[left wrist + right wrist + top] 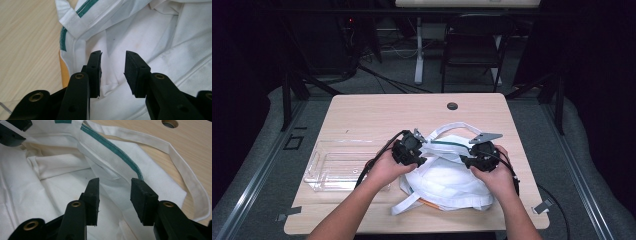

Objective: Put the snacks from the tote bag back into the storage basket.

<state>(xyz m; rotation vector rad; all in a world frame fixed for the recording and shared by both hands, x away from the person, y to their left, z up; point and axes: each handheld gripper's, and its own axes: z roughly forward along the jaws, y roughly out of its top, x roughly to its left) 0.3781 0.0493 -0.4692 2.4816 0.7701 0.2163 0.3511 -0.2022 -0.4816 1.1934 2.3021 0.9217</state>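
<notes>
A white cloth bag (447, 177) with green trim lies crumpled on the near right part of the wooden table (377, 115). My left gripper (424, 158) rests at the bag's upper left, and in the left gripper view it (113, 63) is open over the white cloth (150, 30), the pads not touching it. My right gripper (465, 160) is at the bag's upper right. In the right gripper view it (115, 188) is open, with a fold of the bag (50, 182) and its green-edged hem (117, 151) running up between the jaws.
A clear plastic tray (337, 167) sits on the table to the left of the bag. A white strap (185, 170) loops over the wood near a cable hole (452, 106). An orange edge (64, 72) peeks from under the bag. A chair (472, 45) stands beyond the table.
</notes>
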